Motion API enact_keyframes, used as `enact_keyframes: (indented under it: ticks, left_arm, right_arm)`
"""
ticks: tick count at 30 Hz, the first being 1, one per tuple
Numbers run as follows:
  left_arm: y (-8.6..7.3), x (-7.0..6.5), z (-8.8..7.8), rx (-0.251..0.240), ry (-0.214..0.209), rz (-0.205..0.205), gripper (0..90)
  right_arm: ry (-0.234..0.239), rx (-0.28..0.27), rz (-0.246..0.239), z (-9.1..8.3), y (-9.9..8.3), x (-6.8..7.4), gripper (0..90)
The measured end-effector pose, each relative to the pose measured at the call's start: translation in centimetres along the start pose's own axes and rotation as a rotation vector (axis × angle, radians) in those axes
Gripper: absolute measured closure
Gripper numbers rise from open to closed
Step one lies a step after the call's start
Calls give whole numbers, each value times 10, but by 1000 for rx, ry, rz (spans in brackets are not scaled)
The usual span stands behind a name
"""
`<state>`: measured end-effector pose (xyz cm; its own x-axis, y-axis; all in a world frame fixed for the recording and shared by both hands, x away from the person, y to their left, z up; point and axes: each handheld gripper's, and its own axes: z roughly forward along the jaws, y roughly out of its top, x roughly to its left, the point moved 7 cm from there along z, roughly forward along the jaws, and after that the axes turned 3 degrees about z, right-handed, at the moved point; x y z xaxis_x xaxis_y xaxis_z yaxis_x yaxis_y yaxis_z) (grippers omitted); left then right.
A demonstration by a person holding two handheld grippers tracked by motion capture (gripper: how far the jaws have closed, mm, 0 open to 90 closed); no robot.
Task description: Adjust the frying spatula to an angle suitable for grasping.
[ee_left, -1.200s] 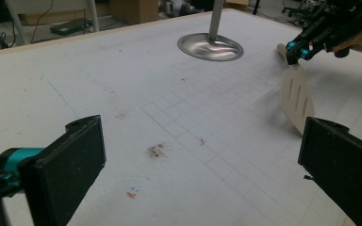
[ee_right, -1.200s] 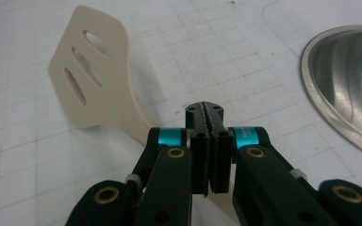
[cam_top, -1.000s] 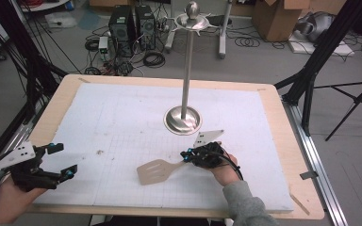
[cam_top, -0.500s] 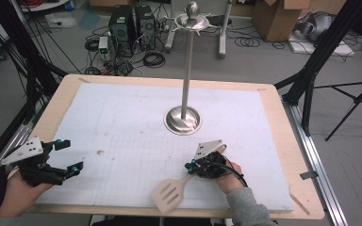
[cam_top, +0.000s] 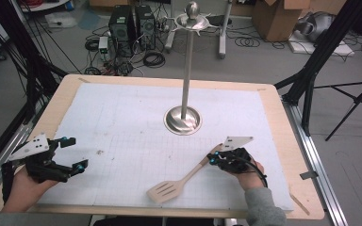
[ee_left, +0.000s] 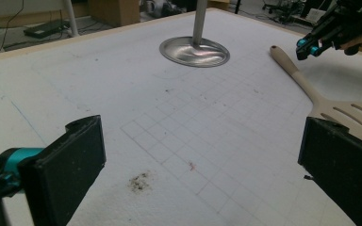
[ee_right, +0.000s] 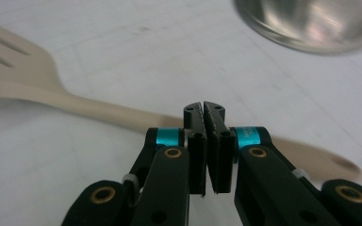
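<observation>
A beige slotted spatula (cam_top: pixel 169 187) lies flat on the white mat, head toward the front edge and handle angled up to the right. My right gripper (cam_top: pixel 213 158) is at the handle's end, shut, with nothing between its fingers. In the right gripper view the shut gripper (ee_right: pixel 204 110) hovers just over the spatula handle (ee_right: pixel 113 113), which runs across behind it. The left gripper view shows the right gripper (ee_left: pixel 309 48) a little apart from the spatula's (ee_left: pixel 306 87) handle tip. My left gripper (cam_top: pixel 74 153) rests open at the mat's left side, the left gripper (ee_left: pixel 202 169) empty.
A metal utensil stand (cam_top: pixel 183 120) with a round base, tall pole and hooked top stands mid-table; its base (ee_left: pixel 194 49) (ee_right: pixel 311 23) is near the right gripper. The wooden table edge (cam_top: pixel 283 117) frames the mat. Cables, computers and tripods are on the floor beyond.
The spatula has swung from nearly level to diagonal, its head sliding toward the front edge. My right hand moved toward the front, then back to the right. The left gripper barely shifted.
</observation>
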<state>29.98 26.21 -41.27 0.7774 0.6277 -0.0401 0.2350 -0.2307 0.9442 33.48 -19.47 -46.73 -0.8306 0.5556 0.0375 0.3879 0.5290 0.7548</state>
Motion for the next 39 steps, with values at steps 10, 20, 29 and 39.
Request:
enact_keyframes:
  ticks: [10,20,29,39]
  left_arm:
    - [0,-1,3,4,-5,-2,18]
    - [-1,-1,1,6,-2,0,18]
    - [-3,0,-2,10,8,-3,18]
    - [-7,0,-14,8,34,-14,18]
  right_arm:
    - [-37,56,47,-3,-25,-22,884]
    - [-68,66,14,5,-23,-27,896]
    - [-69,49,33,9,-20,-33,895]
    - [-117,50,20,24,-7,-41,896]
